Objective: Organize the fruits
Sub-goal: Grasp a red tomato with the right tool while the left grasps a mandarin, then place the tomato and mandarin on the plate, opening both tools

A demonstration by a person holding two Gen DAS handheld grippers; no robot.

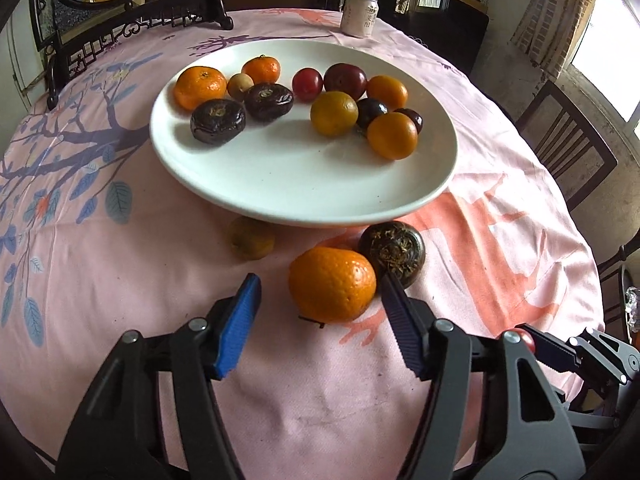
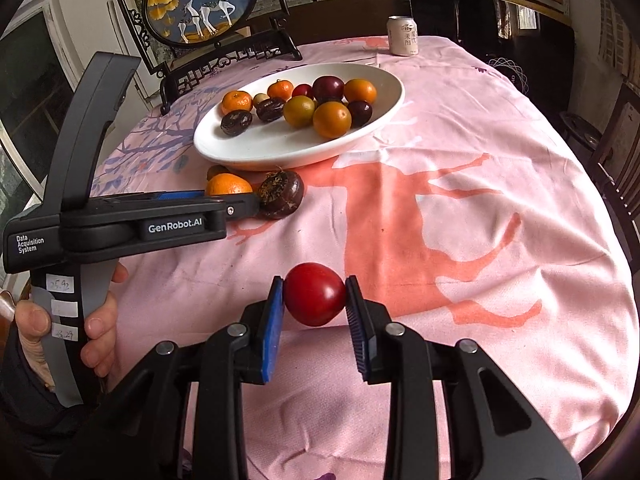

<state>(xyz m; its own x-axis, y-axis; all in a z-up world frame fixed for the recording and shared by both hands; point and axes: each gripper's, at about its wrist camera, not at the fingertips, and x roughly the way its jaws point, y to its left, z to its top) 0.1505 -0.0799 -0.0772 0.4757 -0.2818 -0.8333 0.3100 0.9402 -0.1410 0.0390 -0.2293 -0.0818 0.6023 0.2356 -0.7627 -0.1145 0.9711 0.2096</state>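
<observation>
A white plate (image 1: 280,184) holds several oranges, dark plums and dark brown fruits; it also shows in the right wrist view (image 2: 256,148). On the cloth in front of the plate lie an orange (image 1: 332,290), a dark brown fruit (image 1: 394,250) and a small dull yellow fruit (image 1: 251,243). My left gripper (image 1: 320,296) is open, its fingers on either side of the orange, and it shows from the side in the right wrist view (image 2: 240,202). My right gripper (image 2: 314,300) is shut on a red plum (image 2: 314,294), held above the cloth.
A round table with a pink printed cloth (image 2: 460,208). A drink can (image 1: 360,14) stands at the far edge. A dark carved stand with a painted oval panel (image 2: 200,0) is at the back left. Wooden chairs (image 1: 568,148) stand to the right.
</observation>
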